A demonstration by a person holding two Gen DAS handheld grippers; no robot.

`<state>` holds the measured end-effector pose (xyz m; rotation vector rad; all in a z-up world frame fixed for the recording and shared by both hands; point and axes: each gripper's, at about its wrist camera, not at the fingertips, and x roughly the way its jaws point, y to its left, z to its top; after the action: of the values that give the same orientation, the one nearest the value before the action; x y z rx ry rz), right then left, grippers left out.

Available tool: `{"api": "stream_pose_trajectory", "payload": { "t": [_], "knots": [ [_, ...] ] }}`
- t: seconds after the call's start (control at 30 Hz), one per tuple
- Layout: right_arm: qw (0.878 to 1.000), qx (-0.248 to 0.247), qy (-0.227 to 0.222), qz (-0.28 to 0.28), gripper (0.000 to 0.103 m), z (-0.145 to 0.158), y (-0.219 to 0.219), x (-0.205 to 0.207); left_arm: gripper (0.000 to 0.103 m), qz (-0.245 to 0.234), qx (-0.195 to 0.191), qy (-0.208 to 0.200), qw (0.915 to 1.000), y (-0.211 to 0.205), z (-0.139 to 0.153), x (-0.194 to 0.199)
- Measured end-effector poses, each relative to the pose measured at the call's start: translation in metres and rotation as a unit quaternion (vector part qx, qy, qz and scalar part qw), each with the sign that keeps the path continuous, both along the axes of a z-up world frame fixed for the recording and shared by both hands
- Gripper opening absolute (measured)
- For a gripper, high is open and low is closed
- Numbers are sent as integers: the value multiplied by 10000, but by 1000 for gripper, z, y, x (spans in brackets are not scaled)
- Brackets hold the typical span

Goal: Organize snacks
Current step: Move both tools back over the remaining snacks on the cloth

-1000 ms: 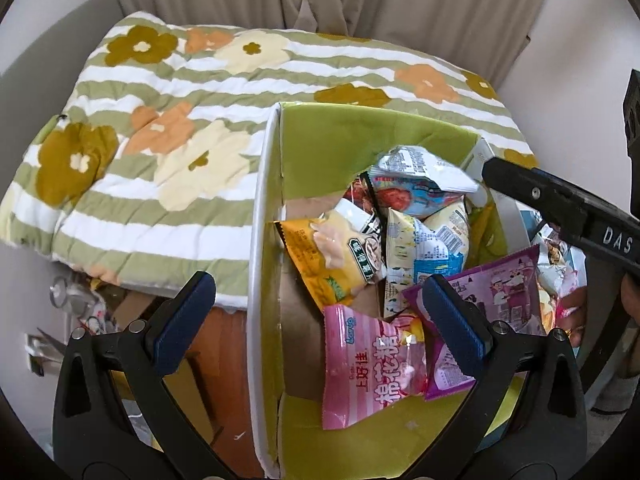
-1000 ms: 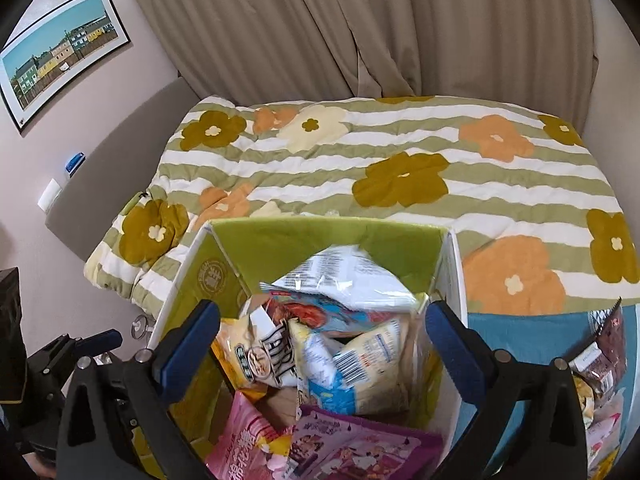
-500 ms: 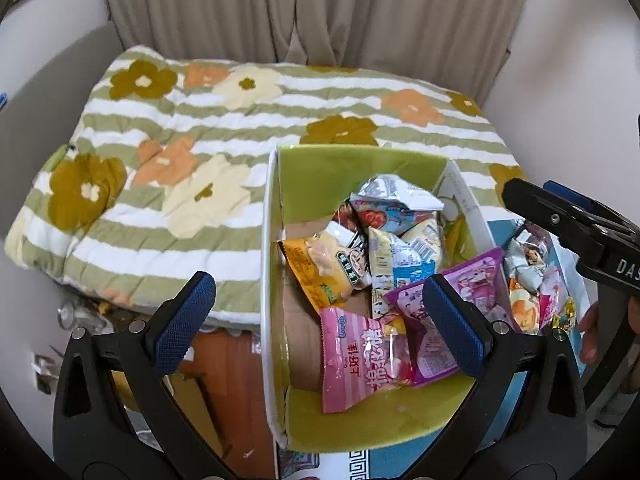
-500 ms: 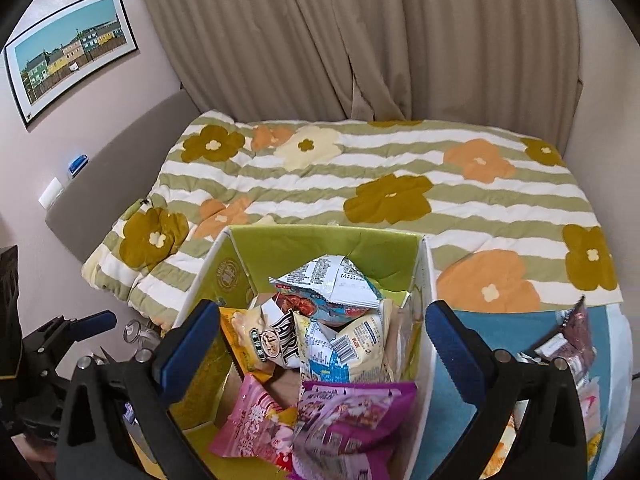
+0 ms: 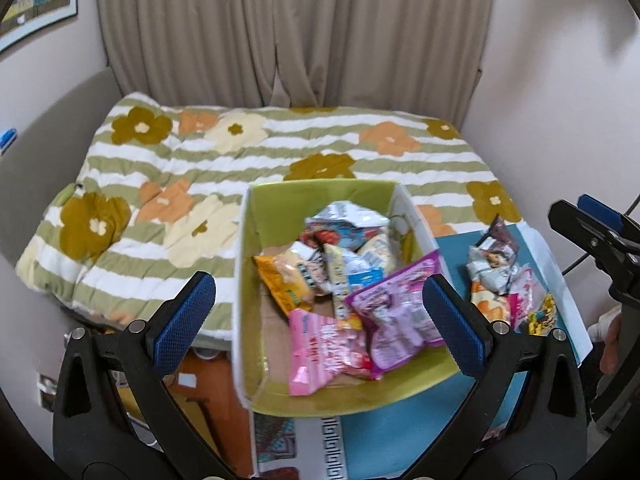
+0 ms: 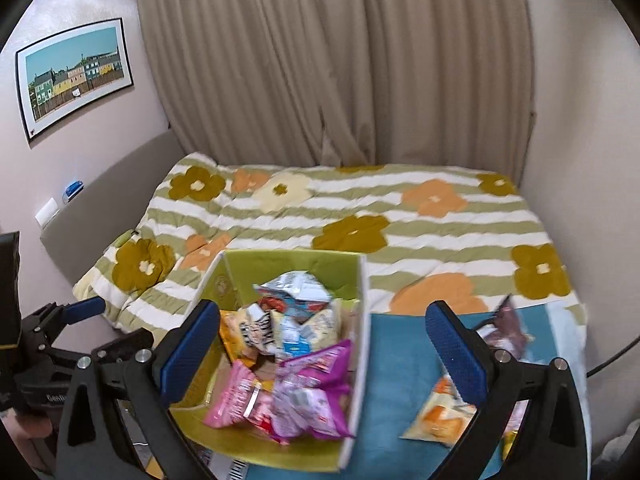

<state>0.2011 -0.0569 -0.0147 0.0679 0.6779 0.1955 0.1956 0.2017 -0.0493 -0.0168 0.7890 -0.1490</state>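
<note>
Both hand-held grippers, left (image 5: 318, 306) and right (image 6: 322, 344), hung released and empty. The loose snack packets (image 6: 442, 414) lay right of the box (image 6: 290, 266) on the desk, nearest the right one.

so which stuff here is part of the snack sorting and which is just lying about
Part of the job:
green box
snack packets in the box
loose snack packets on the blue surface

Just lying about:
flowered quilt
curtain
framed picture

No legible text (packets blurred)
</note>
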Motion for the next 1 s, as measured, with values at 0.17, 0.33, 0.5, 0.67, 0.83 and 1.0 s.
{"api": "stream_pose_trajectory", "payload": {
  "t": [0.17, 0.33, 0.5, 0.67, 0.83, 1.0],
  "knots": [
    [9995, -32, -212, -220, 102, 5, -45, -36, 103, -21, -167, -143, 9998, -40, 1, -26],
    [9983, -232, -306, -444, 102, 1, -94, -74, 103, -185, -297, -133, 9993, -95, -7, -50],
    [9974, -227, -240, -633, 102, -7, -146, -106, 103, -490, -229, -49, 9985, -157, -13, -68],
    [9968, -93, -101, -794, 102, -19, -194, -126, 103, -637, -257, 112, 9976, -206, -29, -80],
    [9963, -80, 186, -838, 102, -43, -231, -134, 103, -795, -194, 387, 9959, -250, -62, -77],
    [9939, -14, 543, -961, 102, -78, -253, -130, 103, -895, -83, 759, 9931, -277, -105, -54]
  ]
}}
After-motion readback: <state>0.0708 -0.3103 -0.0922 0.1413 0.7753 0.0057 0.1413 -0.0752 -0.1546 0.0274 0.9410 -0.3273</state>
